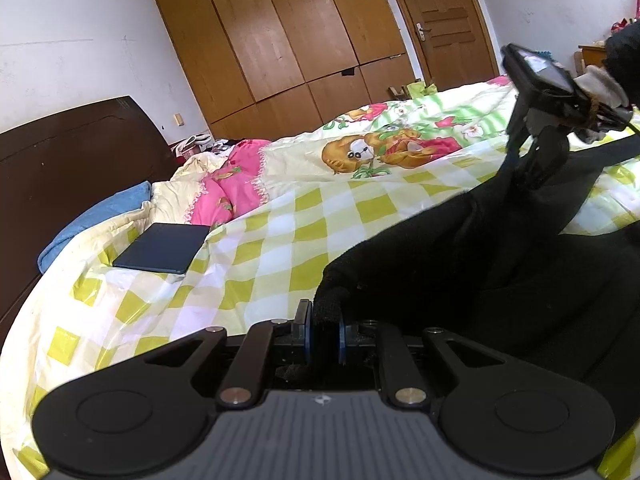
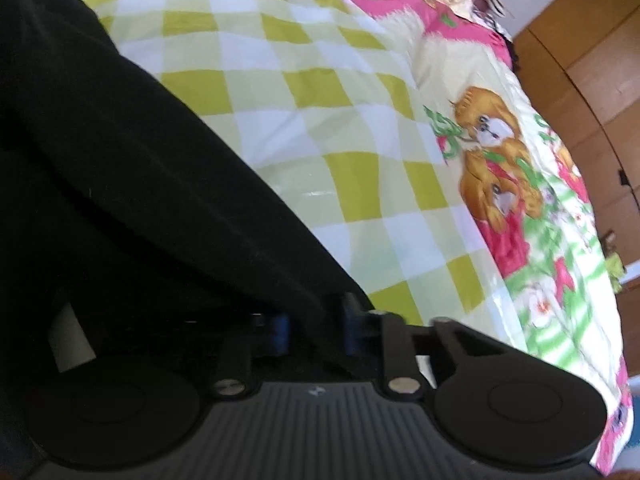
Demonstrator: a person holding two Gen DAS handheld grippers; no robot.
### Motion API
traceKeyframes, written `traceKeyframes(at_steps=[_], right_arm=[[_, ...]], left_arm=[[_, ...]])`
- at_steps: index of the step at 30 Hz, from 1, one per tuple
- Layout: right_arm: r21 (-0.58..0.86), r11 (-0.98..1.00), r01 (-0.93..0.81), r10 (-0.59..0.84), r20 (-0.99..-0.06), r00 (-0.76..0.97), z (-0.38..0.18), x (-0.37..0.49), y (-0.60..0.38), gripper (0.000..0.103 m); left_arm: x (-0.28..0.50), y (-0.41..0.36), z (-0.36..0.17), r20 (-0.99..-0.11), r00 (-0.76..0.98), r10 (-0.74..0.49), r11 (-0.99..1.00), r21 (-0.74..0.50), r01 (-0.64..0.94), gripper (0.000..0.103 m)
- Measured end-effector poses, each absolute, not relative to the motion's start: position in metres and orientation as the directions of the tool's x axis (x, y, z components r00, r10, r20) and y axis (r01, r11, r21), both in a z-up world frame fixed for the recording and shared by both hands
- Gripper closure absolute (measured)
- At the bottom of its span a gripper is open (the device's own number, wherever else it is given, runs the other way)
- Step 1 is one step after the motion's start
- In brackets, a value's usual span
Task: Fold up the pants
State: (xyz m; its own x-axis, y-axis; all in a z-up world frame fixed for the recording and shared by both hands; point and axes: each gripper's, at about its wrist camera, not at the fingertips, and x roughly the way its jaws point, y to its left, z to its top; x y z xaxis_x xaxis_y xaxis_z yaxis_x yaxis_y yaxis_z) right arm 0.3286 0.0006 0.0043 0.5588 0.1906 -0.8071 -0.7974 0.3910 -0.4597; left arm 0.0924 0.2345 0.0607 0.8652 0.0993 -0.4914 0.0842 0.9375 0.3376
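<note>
The black pants [image 1: 460,264] hang lifted above a bed with a yellow-green checked cover [image 1: 280,240]. My left gripper [image 1: 325,334] is shut on a corner of the pants at the bottom of the left wrist view. My right gripper [image 1: 524,148] shows at the upper right there, pinching another part of the fabric higher up. In the right wrist view the pants [image 2: 120,168] fill the left side, and the right gripper [image 2: 316,326] is shut on their edge, its left finger partly hidden by cloth.
A dark tablet [image 1: 162,248] lies on the bed near the dark headboard [image 1: 72,160]. A pink blanket [image 1: 232,184] and blue cloth [image 1: 92,220] are by it. A cartoon-print quilt [image 2: 520,184] covers the far side. Wooden wardrobes [image 1: 280,40] stand behind.
</note>
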Motion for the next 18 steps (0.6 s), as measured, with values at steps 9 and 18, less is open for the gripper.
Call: traceKeyframes(at_steps=[9,18], right_arm=[[-0.357,0.566,-0.743,0.255,-0.781,0.569,0.074,0.266,-0.019,0.097],[-0.066,0.563,-0.824,0.349,-0.885,0.308,0.067,0.136,0.001,0.097]], left_arm=[[0.101,0.263,0.072,-0.442,0.878,0.186,0.935,0.355,-0.020,0.075],[0.046,0.297,0.052,-0.432,0.859,0.275,0.919,0.380,-0.103,0.075]])
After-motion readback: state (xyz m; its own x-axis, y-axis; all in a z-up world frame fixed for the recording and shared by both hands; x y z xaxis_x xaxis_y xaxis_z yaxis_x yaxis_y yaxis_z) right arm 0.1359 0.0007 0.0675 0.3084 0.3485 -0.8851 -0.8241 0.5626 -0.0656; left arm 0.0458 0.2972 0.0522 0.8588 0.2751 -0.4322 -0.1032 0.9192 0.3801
